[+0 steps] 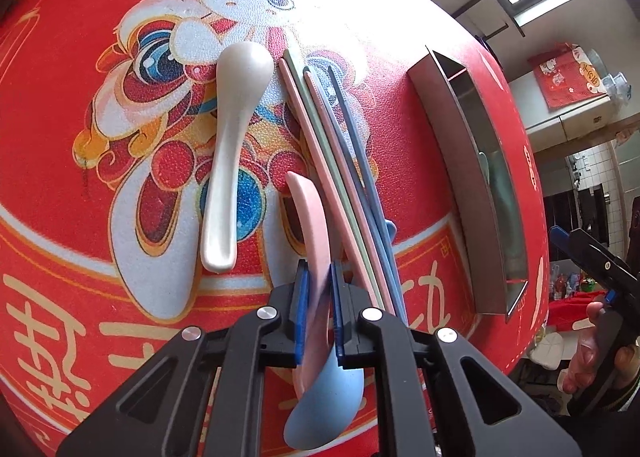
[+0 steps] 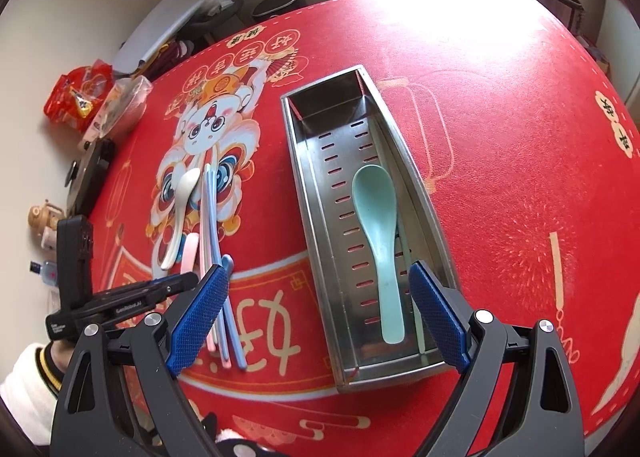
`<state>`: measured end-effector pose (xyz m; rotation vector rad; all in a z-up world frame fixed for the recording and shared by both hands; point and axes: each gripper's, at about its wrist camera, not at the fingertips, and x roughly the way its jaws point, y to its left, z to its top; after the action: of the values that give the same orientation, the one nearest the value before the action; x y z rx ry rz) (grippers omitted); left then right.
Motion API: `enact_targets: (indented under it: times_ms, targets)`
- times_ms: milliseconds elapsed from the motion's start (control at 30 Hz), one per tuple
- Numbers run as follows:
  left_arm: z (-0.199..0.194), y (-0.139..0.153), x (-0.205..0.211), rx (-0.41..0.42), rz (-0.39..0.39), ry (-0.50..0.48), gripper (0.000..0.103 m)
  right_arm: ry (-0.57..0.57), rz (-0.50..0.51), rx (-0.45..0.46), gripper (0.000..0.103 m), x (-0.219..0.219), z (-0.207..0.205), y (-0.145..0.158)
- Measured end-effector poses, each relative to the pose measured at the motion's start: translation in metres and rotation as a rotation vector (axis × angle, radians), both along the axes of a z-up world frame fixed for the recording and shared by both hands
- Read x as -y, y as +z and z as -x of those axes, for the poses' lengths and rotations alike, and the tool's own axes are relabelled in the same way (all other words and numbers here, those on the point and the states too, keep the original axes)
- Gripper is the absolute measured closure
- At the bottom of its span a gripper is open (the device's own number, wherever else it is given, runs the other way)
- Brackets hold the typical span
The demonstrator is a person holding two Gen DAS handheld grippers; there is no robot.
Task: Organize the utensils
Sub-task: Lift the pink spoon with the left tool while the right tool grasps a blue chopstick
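Pinching the pink spoon (image 1: 310, 217), the left fingers (image 1: 303, 297) are nearly closed; the right fingers (image 2: 200, 309) are spread wide, empty, above the tray (image 2: 316, 193). The blue spoon (image 1: 328, 405) is partly hidden.

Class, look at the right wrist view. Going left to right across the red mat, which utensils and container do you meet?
White spoon → pink spoon → chopsticks → metal tray → green spoon inside it.

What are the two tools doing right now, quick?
Left tool: closed on the pink spoon's handle.
Right tool: open, holding nothing, above the metal tray with the green spoon in it.
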<state>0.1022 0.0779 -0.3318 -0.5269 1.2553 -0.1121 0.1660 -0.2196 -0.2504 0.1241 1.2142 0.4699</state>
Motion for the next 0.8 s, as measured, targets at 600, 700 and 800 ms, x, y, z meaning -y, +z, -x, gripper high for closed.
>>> enact_targets:
  times_ms: [600,700,800]
  targets:
    - [0.065,0.036,-0.062,0.103,-0.091,0.220,0.097,0.296,-0.008,0.029,0.034,-0.075,0.010,-0.004]
    - [0.076,0.037,-0.072,0.108,-0.085,0.249,0.097,0.375,0.040,0.006,0.050,-0.099,0.014,-0.019]
    - [0.085,0.037,-0.074,0.114,-0.071,0.263,0.097,0.433,0.100,-0.007,0.069,-0.118,0.020,-0.037]
